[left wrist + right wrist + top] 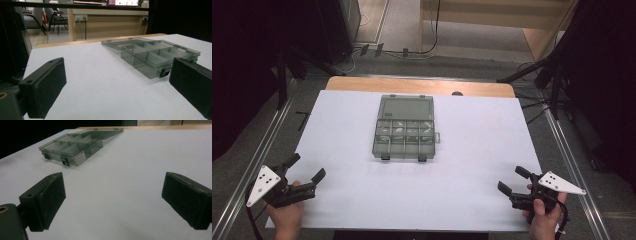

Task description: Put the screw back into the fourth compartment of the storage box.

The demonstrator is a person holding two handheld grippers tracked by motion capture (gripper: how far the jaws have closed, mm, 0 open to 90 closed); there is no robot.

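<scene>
A smoky clear plastic organiser box (404, 128) lies in the middle of the white table top, its lid folded open toward the far side and its divided compartments facing up. The same box (152, 55) sits ahead and right of the left jaws, and the box (75, 145) lies far ahead and left of the right jaws. My left gripper (306, 169) rests open near the front left corner, held by a hand. At the front right my right gripper (513, 181) is open too. Nothing lies between either pair of jaws.
The white table top (472, 165) has wide bare room around the box. A wooden strip (362, 83) runs along its far edge. Metal rails (257, 150) flank both sides. Black stands and cables occupy the floor beyond, with a wooden desk (110, 22) farther back.
</scene>
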